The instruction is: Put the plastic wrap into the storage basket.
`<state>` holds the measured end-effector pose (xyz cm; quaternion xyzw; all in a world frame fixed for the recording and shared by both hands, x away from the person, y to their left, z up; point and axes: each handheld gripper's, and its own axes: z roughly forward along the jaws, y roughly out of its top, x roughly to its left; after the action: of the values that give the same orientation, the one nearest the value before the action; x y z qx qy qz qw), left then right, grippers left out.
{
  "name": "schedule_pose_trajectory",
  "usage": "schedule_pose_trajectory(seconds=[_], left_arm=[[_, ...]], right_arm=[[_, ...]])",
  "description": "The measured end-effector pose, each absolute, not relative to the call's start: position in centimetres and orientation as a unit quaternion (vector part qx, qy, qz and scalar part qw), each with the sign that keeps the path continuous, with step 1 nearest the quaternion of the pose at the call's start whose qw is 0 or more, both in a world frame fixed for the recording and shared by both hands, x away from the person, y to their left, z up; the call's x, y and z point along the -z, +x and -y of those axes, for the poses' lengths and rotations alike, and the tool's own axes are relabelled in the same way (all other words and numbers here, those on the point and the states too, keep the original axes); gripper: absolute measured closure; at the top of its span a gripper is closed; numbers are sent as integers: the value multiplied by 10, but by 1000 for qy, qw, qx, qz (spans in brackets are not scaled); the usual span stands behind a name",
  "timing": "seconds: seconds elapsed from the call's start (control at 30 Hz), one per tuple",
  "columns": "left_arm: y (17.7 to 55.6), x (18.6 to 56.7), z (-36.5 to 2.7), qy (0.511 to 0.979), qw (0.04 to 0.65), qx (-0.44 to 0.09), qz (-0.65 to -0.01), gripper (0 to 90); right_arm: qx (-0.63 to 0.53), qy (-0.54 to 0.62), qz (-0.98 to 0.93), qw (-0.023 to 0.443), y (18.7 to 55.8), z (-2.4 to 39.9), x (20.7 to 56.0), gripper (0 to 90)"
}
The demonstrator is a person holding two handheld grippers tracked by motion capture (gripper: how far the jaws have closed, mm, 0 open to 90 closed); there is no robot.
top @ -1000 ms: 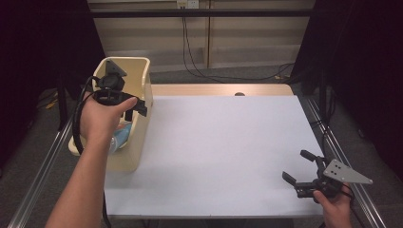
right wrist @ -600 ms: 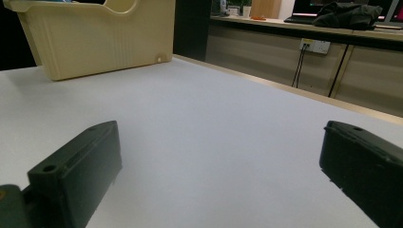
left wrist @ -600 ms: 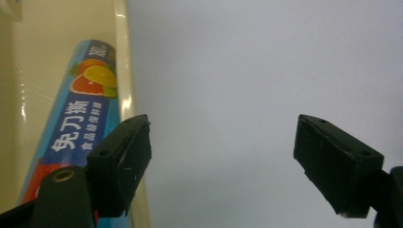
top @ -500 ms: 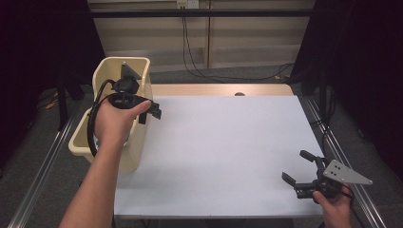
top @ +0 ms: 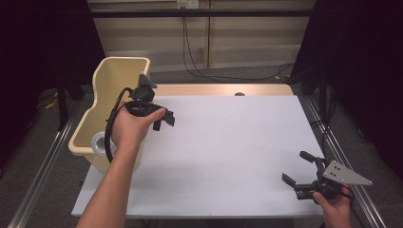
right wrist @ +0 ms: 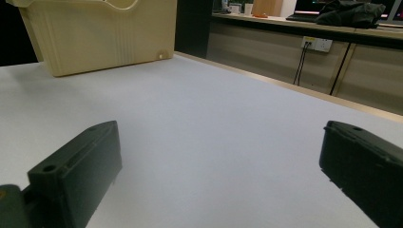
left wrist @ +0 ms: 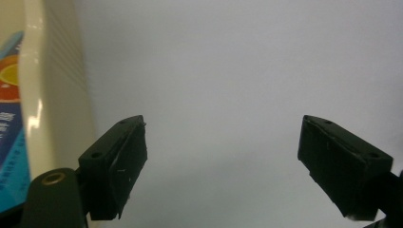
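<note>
White table top (top: 228,152), rectangular, bare across its middle; a tan wooden strip runs along its far edge.

Cream plastic bin (top: 110,78), tall-walled, at the far left corner of the table, partly overhanging the left edge. Inside, near its near end, a round grey-white object (top: 100,141), too small to identify. In the left gripper view the bin wall (left wrist: 52,85) stands at the left of frame, ribbed, with a blue and orange printed package (left wrist: 10,123) behind its rim.

Left gripper (top: 164,121), black, held in the person's left hand (top: 130,128) just right of the bin, above the table's left part; a black cable loops from it down beside the wrist. Jaws stand wide apart with nothing between them, white table beneath.

Right gripper (top: 299,168), black, with grey three-cornered plate (top: 344,173) on top, held in the right hand (top: 332,204) low at the table's near right corner. Jaws wide apart, nothing between; its own view looks across the table toward the bin (right wrist: 100,33) and a far counter (right wrist: 304,23) with wall socket.
</note>
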<state>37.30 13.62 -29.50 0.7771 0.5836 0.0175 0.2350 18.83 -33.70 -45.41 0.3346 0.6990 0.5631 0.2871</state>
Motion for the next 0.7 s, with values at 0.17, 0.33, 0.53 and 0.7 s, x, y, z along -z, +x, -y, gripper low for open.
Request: schedule_pose_trajectory(seconds=[0.17, 0.33, 0.53, 0.7], left_arm=[[373, 303, -130, 780, 234, -15, -580, 165], [372, 310, -125, 783, 233, -12, -577, 163], [371, 319, -121, 787, 229, -11, -572, 162], [370, 327, -117, 789, 226, -11, -572, 159]], right_arm=[[-563, 334, -698, 288, 188, 337, 454, 0], [-563, 334, -699, 287, 188, 337, 454, 0], [-563, 334, -700, 287, 188, 337, 454, 0], [-563, 334, -700, 286, 188, 337, 454, 0]])
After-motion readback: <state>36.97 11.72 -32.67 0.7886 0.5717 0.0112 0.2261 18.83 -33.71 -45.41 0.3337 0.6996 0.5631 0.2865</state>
